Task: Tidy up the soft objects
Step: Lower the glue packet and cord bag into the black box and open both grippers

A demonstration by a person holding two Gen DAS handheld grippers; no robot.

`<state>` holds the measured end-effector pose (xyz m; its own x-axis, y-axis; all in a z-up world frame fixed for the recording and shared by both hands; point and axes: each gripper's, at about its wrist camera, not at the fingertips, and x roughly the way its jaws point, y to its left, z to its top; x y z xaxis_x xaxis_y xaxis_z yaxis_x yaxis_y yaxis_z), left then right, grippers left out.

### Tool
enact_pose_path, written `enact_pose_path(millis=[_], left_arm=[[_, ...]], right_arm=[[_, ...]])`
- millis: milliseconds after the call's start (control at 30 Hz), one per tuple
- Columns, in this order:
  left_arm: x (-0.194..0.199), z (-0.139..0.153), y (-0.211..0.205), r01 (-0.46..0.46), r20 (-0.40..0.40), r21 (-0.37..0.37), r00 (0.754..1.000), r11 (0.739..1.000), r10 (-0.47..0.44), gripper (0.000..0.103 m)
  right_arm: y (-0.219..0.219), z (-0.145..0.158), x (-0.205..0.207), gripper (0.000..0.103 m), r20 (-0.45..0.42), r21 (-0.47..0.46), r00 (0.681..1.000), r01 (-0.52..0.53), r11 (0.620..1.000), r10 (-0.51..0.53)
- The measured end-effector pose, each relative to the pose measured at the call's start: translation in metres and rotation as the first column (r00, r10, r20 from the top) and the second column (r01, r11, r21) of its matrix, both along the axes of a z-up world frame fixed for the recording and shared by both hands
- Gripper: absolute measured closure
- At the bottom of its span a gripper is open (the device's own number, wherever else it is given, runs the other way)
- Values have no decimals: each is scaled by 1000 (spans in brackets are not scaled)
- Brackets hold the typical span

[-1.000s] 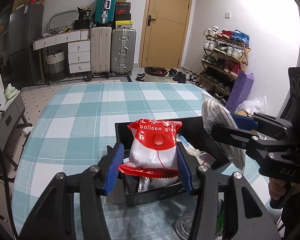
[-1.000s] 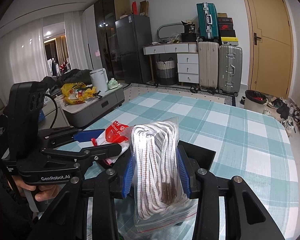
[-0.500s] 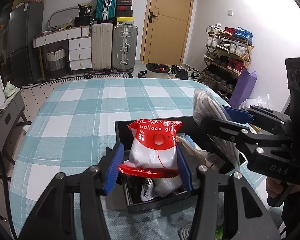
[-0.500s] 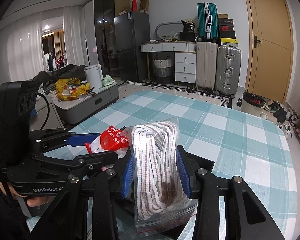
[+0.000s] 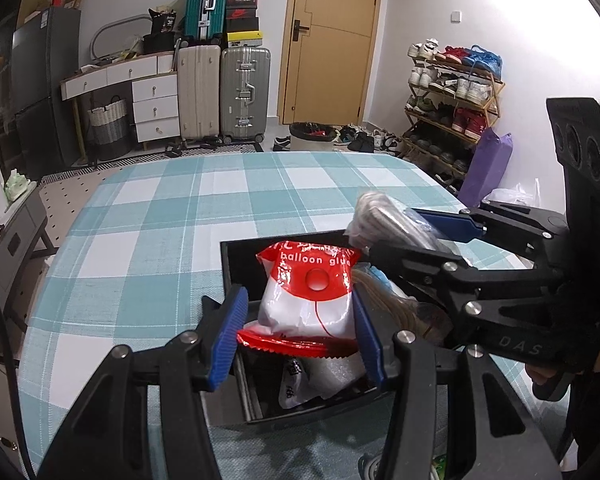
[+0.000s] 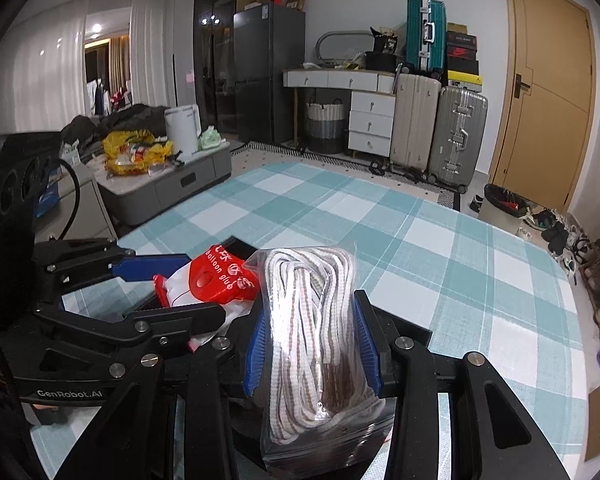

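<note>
My left gripper (image 5: 298, 332) is shut on a red and white balloon glue packet (image 5: 308, 300), holding it upright just over a black box (image 5: 228, 268) on the checked table. My right gripper (image 6: 312, 340) is shut on a clear zip bag of striped cord (image 6: 308, 320). In the left wrist view the right gripper (image 5: 412, 236) reaches in from the right, with the cord bag (image 5: 384, 216) tilted over the box's far right corner, close to the packet. From the right wrist camera, the left gripper (image 6: 188, 288) and its glue packet (image 6: 216, 280) sit directly left of the cord bag.
Several plastic-wrapped items (image 5: 320, 376) lie inside the box. The teal checked tablecloth (image 5: 160, 240) spreads beyond and left of it. A grey low cabinet (image 6: 168, 184) stands off the table's left side, suitcases (image 5: 224, 92) and a shoe rack (image 5: 448, 96) behind.
The right gripper with the cord bag has shifted left and lower, ending above the box beside the glue packet. The left gripper has kept its place and grip.
</note>
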<state>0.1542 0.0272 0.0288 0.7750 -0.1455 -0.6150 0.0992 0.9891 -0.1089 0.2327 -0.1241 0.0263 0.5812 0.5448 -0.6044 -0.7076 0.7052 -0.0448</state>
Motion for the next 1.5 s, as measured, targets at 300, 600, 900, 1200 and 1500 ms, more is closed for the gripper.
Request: enact_pose_path(millis=[300, 600, 900, 1200, 1500], left_arm=[[1, -6, -8, 20, -11, 33, 1000, 999, -20, 52], [-4, -8, -13, 32, -5, 74, 999, 997, -32, 51], [-11, -4, -8, 56, -8, 29, 998, 998, -56, 42], [-36, 8, -10, 48, 26, 25, 998, 999, -49, 10], [-66, 14, -9, 26, 37, 38, 999, 999, -27, 0]], right_arm=[[-2, -10, 0, 63, -11, -51, 1000, -8, 999, 7], [7, -15, 5, 63, -37, -46, 999, -24, 999, 22], [-12, -7, -5, 35, -44, -7, 999, -9, 1000, 9], [-43, 6, -25, 9, -42, 38, 997, 58, 998, -57], [-69, 16, -59, 1, -42, 67, 994, 100, 993, -97]])
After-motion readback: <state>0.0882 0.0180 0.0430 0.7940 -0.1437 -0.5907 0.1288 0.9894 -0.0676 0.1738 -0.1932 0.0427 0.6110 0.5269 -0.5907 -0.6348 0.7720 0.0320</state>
